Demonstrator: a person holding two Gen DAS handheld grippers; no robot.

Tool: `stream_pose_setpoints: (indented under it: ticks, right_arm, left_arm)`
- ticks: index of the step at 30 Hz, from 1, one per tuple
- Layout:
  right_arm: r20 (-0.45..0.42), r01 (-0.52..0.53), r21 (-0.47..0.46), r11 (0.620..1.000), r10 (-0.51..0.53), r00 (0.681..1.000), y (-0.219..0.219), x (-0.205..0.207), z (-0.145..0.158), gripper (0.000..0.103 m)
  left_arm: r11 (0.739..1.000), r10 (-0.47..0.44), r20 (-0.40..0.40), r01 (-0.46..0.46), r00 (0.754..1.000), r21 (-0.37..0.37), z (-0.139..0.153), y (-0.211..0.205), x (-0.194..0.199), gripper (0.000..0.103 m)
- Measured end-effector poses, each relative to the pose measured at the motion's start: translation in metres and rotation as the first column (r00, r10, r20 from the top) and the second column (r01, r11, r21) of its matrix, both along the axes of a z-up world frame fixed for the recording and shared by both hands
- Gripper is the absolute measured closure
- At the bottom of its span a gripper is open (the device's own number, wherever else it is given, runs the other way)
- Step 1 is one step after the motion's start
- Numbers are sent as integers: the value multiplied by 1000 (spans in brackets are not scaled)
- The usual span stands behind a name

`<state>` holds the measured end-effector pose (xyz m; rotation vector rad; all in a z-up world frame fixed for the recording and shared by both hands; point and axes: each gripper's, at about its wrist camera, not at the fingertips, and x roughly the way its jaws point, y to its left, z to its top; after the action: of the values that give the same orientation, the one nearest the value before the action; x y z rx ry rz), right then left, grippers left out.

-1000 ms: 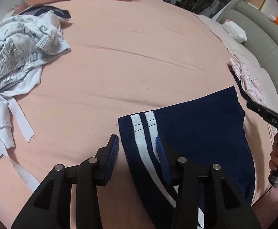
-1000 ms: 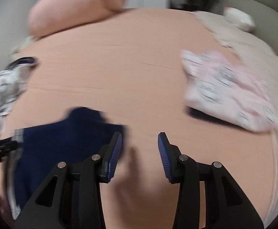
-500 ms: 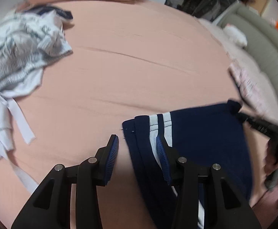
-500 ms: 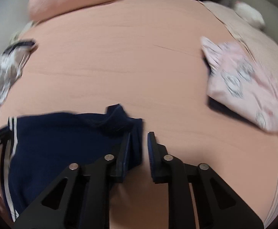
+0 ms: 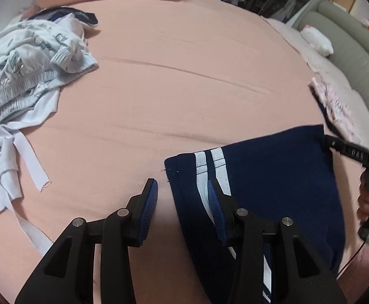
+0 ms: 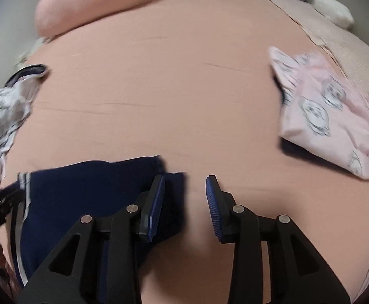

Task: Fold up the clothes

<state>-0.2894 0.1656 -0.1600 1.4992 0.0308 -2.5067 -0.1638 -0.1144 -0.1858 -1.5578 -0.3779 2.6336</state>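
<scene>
The right gripper (image 6: pixel 184 197) has just been opening, letting go the navy shorts (image 5: pixel 273 185), which now lie flat beside it. The left gripper (image 5: pixel 182 197) hangs unclenched over their striped edge; this fold looks finished.

Navy shorts (image 5: pixel 280 187) lying flat on the pink bed, folded over, w/ two white stripes (image 5: pixel 209 167) running down the left side in left wrist view. Hem edge facing up-frame, fairly straight. In right wrist view its right corner is lying slightly rumpled & blurred. Light printed clothes (image 5: pixel 30 68) sitting crumpled in a heap far left, unfolded, white straps trailing. Pink printed garment (image 6: pixel 328 116) lying folded at right, well apart from the shorts.
</scene>
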Motion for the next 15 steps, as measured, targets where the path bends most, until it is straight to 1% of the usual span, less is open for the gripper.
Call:
stream_pose_setpoints:
  ticks: [3, 5, 6, 7, 8, 10, 11, 12, 13, 15]
  right_arm:
    - [-85, -17, -56, 998, 12, 996, -5, 12, 15, 68]
    - [-133, -13, -74, 997, 3, 991, -2, 19, 22, 64]
    - [-147, -24, -79, 997, 12, 989, -6, 23, 26, 62]
    - [-155, -36, -79, 996, 24, 988, -10, 25, 28, 60]
    - [-138, -51, -49, 997, 44, 989, -14, 20, 22, 57]
    - [-85, -54, 67, 996, 59, 995, -23, 13, 6, 57]
    - [-57, -45, 103, 994, 51, 997, -23, 10, -2, 57]
    - [-31, -21, 113, 993, 24, 999, -21, 5, -8, 57]
    - [-20, 8, 95, 995, -6, 1000, -16, 1, -12, 56]
    - [-19, 59, 83, 995, -57, 998, -8, -3, -15, 51]
  left_arm:
    - [994, 45, -15, -43, 999, 98, 1, -12, -2, 60]
    - [988, 67, -9, -65, 998, 140, -2, -18, -4, 60]
    - [987, 70, -4, -69, 998, 144, -4, -18, -4, 60]
    - [987, 71, 1, -71, 997, 145, -5, -17, -4, 60]
    - [989, 60, 3, -60, 998, 131, -5, -14, -5, 60]
    - [993, 26, 5, -27, 1000, 116, -6, -3, -8, 60]
    - [994, 7, 6, -8, 1000, 110, -6, 3, -10, 60]
    - [995, -3, 7, 2, 1000, 98, -7, 7, -10, 60]
    - [997, -14, 8, 13, 1000, 82, -8, 11, -9, 60]
    - [999, -38, 15, 38, 999, 16, -8, 8, 2, 60]
